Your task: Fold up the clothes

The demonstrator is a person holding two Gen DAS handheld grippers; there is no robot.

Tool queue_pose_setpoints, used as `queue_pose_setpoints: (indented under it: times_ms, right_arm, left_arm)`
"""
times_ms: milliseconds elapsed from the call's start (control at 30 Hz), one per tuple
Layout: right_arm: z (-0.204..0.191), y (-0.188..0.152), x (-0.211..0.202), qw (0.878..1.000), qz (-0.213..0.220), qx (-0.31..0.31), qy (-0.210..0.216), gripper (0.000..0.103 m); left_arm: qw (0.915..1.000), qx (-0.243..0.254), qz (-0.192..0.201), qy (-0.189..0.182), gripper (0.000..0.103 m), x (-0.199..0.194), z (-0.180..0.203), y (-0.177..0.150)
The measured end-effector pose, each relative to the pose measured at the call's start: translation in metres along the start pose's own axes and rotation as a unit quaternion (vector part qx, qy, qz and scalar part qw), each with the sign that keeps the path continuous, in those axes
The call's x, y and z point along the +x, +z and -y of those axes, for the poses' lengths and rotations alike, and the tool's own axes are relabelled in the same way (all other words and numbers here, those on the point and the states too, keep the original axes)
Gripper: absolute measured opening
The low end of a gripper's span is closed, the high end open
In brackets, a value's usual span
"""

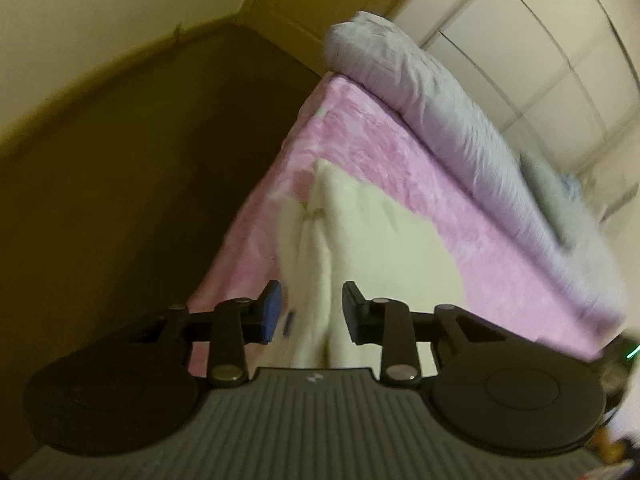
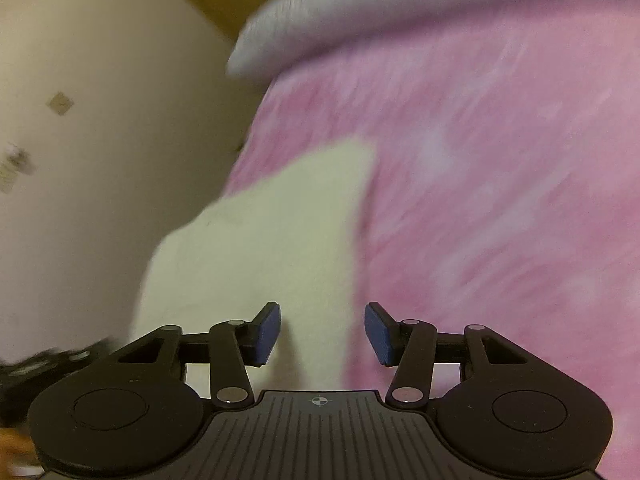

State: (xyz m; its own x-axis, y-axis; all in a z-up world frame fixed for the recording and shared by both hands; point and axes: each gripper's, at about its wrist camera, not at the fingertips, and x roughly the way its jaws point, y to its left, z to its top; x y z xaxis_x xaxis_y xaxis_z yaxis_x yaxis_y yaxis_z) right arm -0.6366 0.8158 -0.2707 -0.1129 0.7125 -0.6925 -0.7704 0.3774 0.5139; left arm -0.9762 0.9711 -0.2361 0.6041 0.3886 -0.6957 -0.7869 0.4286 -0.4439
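Left claw (image 1: 310, 308) agape over blurred cream garment (image 1: 360, 240); right claw (image 2: 322, 332) likewise.

Bed with a pink cover, a cream garment and a grey quilt on it

The bed (image 1: 400, 184) wears a mottled pink cover that fills most of the right wrist view. A cream-white fleecy garment (image 1: 360, 232) lies directly on the cover near its left edge, with part of it rumpled into a ridge. Along the far side of the bed a pale grey quilt (image 1: 440, 100), or possibly a long pillow since the blur hides its form, rests on the pink cover, well apart from the garment.
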Motion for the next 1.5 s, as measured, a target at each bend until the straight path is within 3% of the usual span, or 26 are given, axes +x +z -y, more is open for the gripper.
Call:
queue_pose_setpoints:
  times_ms: [67, 133, 167, 300, 400, 533, 600, 733, 767, 800, 833, 1000, 1167, 1400, 1500]
  right_arm:
    - [-0.018, -0.009, -0.024, 0.998, 0.027, -0.047, -0.039, 0.049]
    - [-0.035, -0.026, -0.031, 0.997, 0.006, -0.072, -0.027, 0.033]
    - [-0.044, -0.034, -0.034, 0.996, -0.004, -0.085, -0.021, 0.032]
    - [-0.057, -0.070, -0.007, 0.991, -0.037, -0.117, -0.052, 0.030]
    - [-0.061, -0.094, 0.016, 0.985, -0.059, -0.140, -0.084, 0.030]
    - [-0.062, -0.099, 0.009, 0.984, -0.057, -0.146, -0.084, 0.030]
    - [-0.067, -0.101, 0.008, 0.981, -0.066, -0.158, -0.088, 0.030]
    - [-0.079, -0.093, -0.005, 0.976, -0.103, -0.169, -0.088, 0.031]
    - [-0.079, -0.087, -0.011, 0.977, -0.110, -0.161, -0.082, 0.031]
    - [-0.078, -0.084, -0.017, 0.977, -0.121, -0.155, -0.078, 0.031]
    - [-0.078, -0.080, -0.024, 0.977, -0.131, -0.149, -0.074, 0.031]
    - [-0.083, -0.074, -0.063, 0.964, -0.213, -0.145, -0.069, 0.031]
    - [-0.097, -0.056, -0.116, 0.966, -0.198, -0.157, -0.045, 0.031]
    - [-0.118, -0.023, -0.172, 0.966, -0.188, -0.176, 0.006, 0.031]
    - [-0.124, -0.015, -0.199, 0.964, -0.166, -0.207, 0.029, 0.031]
  left_arm:
    - [0.9986, 0.052, -0.005, -0.006, 0.018, -0.014, 0.023, -0.007]
    - [0.9953, 0.093, -0.019, -0.022, 0.015, -0.018, 0.038, -0.015]
    - [0.9929, 0.113, -0.030, -0.024, 0.012, -0.014, 0.043, -0.019]
    - [0.9836, 0.163, -0.073, 0.022, 0.002, 0.017, 0.028, -0.035]
    - [0.9869, 0.141, -0.078, 0.009, 0.003, 0.028, 0.010, -0.040]
    - [0.9851, 0.155, -0.074, 0.003, 0.003, 0.025, 0.005, -0.046]
    - [0.9877, 0.138, -0.073, 0.001, 0.003, 0.028, 0.001, -0.048]
    - [0.9918, 0.090, -0.082, 0.039, 0.003, 0.018, 0.018, -0.041]
    - [0.9919, 0.071, -0.086, 0.061, 0.009, 0.011, 0.026, -0.042]
    - [0.9907, 0.053, -0.089, 0.088, 0.024, 0.003, 0.036, -0.043]
    - [0.9889, 0.043, -0.091, 0.109, 0.030, -0.004, 0.044, -0.046]
    - [0.9828, 0.018, -0.104, 0.151, 0.039, -0.056, 0.093, -0.062]
    - [0.9789, -0.020, -0.097, 0.179, 0.042, -0.106, 0.134, -0.069]
    - [0.9745, 0.000, -0.068, 0.214, 0.042, -0.156, 0.197, -0.072]
    - [0.9739, -0.016, -0.044, 0.222, 0.042, -0.176, 0.221, -0.075]
